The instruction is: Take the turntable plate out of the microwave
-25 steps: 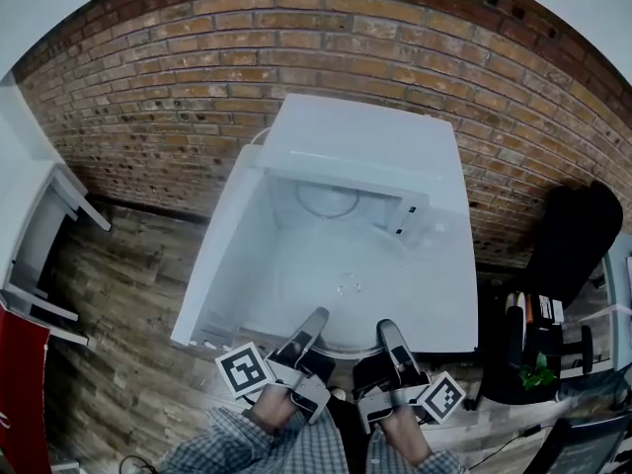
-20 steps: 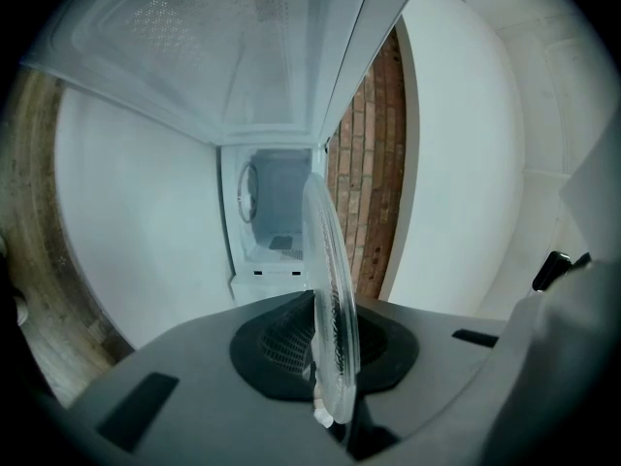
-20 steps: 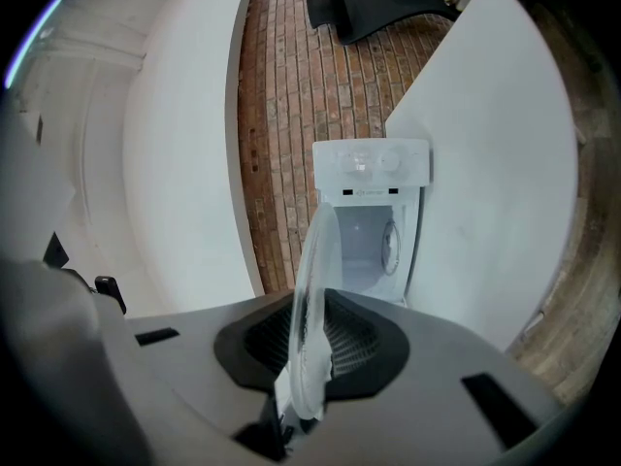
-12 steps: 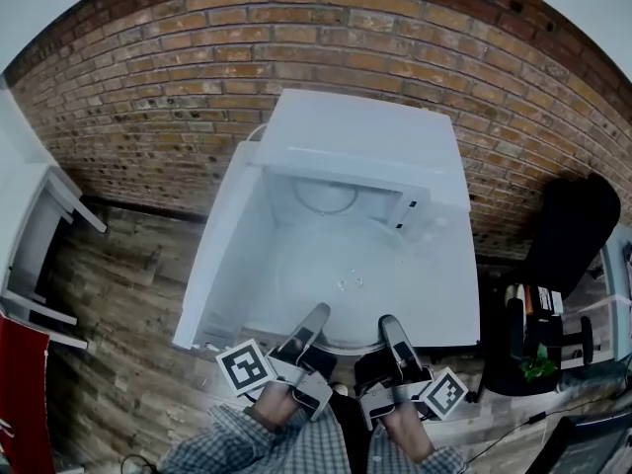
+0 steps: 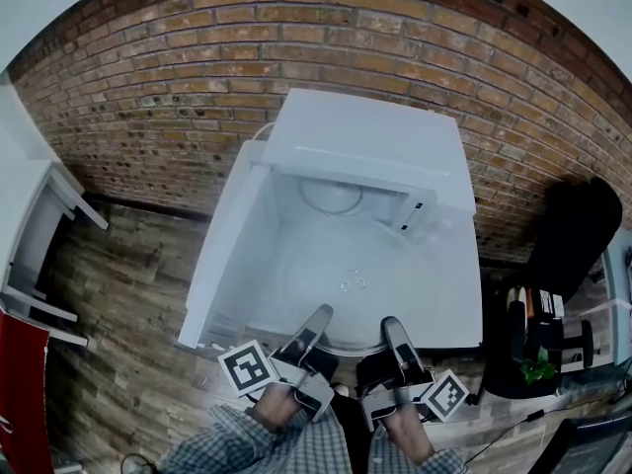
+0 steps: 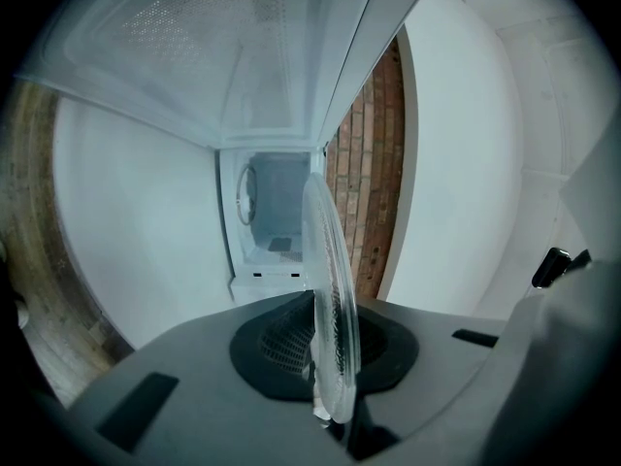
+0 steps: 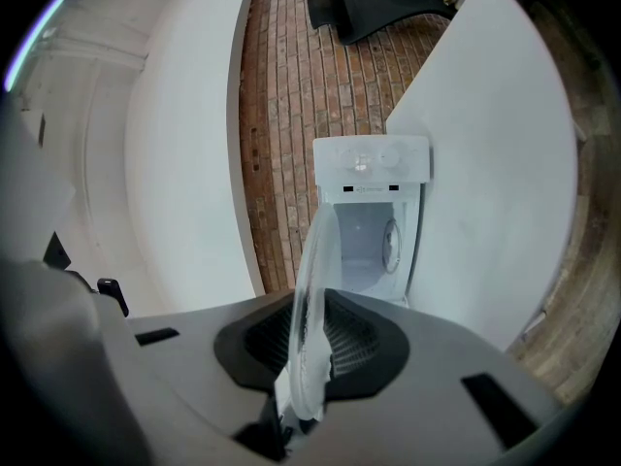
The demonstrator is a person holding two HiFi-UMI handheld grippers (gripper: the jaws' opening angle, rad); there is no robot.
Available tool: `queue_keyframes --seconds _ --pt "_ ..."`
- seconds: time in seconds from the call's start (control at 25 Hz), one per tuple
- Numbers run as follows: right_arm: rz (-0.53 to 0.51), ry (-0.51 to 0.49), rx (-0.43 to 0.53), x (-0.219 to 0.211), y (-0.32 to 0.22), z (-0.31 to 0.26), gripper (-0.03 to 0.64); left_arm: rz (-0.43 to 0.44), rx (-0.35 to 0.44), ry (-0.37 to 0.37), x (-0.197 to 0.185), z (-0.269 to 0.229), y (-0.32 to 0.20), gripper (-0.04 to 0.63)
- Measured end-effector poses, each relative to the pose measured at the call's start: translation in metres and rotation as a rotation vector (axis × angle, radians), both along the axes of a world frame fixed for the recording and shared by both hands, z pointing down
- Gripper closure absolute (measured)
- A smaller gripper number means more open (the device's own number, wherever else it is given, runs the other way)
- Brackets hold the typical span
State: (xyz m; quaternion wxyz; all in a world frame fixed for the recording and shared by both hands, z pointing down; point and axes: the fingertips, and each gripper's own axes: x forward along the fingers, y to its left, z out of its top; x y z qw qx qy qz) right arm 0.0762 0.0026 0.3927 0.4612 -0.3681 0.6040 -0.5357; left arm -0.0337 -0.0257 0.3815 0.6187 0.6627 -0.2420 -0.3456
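The clear glass turntable plate (image 5: 348, 286) hangs level outside the open white microwave (image 5: 360, 141), above the white surface in front of it. My left gripper (image 5: 318, 318) is shut on the plate's near rim, and my right gripper (image 5: 391, 328) is shut on the same rim a little to the right. In the left gripper view the plate (image 6: 331, 294) shows edge-on, pinched between the dark pads (image 6: 281, 343), with the bare cavity (image 6: 272, 223) beyond. In the right gripper view the plate (image 7: 312, 309) is likewise pinched edge-on in front of the microwave (image 7: 374, 216).
The microwave door (image 5: 219, 255) stands open at the left. A brick wall (image 5: 178, 87) runs behind. White shelving (image 5: 44, 225) stands on the wooden floor at the left. A black chair (image 5: 573, 235) and a cluttered stand (image 5: 538, 344) are at the right.
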Motion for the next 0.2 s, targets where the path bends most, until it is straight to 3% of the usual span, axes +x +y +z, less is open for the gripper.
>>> queue_keyframes --seconds 0.2 --pt "-0.002 -0.004 0.001 -0.0035 -0.0010 -0.0012 0.561 0.000 0.000 -0.002 -0.0034 -0.0005 -0.0007 0.560"
